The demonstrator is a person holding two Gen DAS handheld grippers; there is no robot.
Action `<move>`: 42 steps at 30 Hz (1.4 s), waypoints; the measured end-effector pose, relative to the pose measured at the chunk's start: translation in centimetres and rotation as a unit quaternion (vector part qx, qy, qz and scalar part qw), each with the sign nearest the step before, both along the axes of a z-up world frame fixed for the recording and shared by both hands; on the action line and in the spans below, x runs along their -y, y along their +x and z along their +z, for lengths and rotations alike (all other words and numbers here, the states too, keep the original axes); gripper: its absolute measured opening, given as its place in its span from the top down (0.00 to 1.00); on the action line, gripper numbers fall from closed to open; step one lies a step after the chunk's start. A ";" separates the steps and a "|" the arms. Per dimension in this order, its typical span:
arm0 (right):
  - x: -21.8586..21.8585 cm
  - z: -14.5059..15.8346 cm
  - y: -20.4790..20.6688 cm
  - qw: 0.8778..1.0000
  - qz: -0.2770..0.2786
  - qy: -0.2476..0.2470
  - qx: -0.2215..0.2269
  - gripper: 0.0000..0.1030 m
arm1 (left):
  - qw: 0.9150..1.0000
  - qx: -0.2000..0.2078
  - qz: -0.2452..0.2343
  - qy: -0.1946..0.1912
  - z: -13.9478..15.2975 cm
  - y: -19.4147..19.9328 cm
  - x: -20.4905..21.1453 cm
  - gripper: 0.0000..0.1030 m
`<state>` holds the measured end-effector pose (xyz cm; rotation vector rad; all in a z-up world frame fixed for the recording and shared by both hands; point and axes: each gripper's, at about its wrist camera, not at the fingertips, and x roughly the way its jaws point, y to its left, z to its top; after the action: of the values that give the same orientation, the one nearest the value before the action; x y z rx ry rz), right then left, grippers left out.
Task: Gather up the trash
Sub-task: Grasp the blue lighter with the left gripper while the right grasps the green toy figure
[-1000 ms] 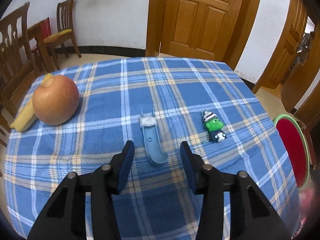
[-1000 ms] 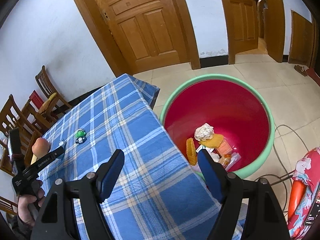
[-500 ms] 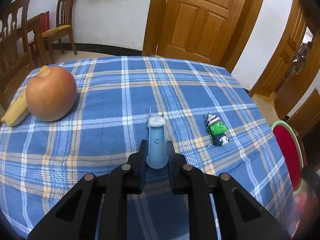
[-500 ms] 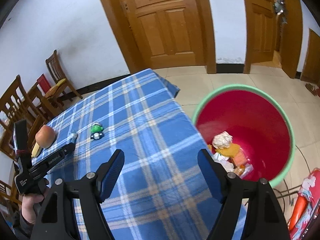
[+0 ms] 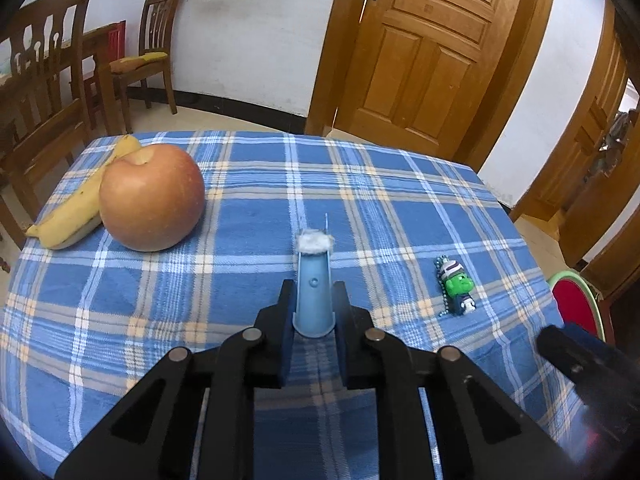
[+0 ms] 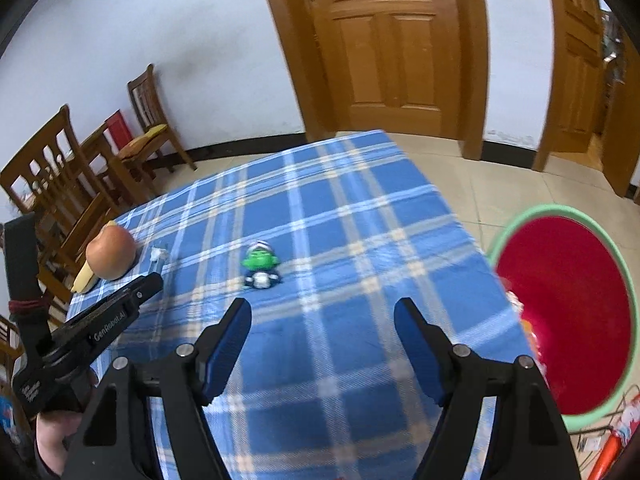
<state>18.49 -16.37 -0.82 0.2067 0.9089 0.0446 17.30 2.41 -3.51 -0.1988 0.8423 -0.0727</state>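
Observation:
My left gripper (image 5: 313, 300) is shut on a blue plastic scoop-shaped piece (image 5: 314, 292) with a white fluffy tuft (image 5: 314, 242) at its far end, just above the blue plaid tablecloth (image 5: 360, 184). The piece also shows in the right wrist view (image 6: 159, 258), in front of the left gripper (image 6: 154, 280). My right gripper (image 6: 322, 316) is open and empty over the table's right part. The red bin with a green rim (image 6: 568, 312) stands on the floor right of the table, also seen in the left wrist view (image 5: 576, 304).
An apple (image 5: 152, 196) and a banana (image 5: 76, 208) lie at the table's left. A green toy keychain (image 5: 456, 284) lies at the right, in the right wrist view (image 6: 260, 264) ahead of my right gripper. Wooden chairs (image 5: 152, 56) stand at the left; doors behind.
My left gripper closed on the blue piece and lifted it slightly. My right gripper swung left from over the bin to over the table.

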 end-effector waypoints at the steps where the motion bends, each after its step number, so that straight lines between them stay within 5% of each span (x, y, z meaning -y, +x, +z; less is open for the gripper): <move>1: -0.5 -0.3 0.5 1.000 0.007 0.002 -0.003 0.34 | 1.000 0.000 0.000 0.000 0.0 0.0 -0.1 0.84; 19: -3.9 -3.5 5.2 0.999 0.029 -0.011 -0.034 0.46 | 1.000 -0.005 0.006 -0.004 -0.4 -0.1 -0.4 0.84; 25: -4.3 -3.6 5.4 0.998 0.036 -0.039 -0.026 0.70 | 1.000 -0.005 0.006 -0.003 -0.4 -0.1 -0.4 0.84; 42: -1.1 -1.3 1.6 1.000 0.021 0.006 -0.005 0.72 | 1.000 -0.003 0.000 0.002 -0.4 -0.4 0.2 0.84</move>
<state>20.06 -15.23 -2.11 0.1997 0.9235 0.0888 16.91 2.18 -3.91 -0.1957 0.8475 -0.0717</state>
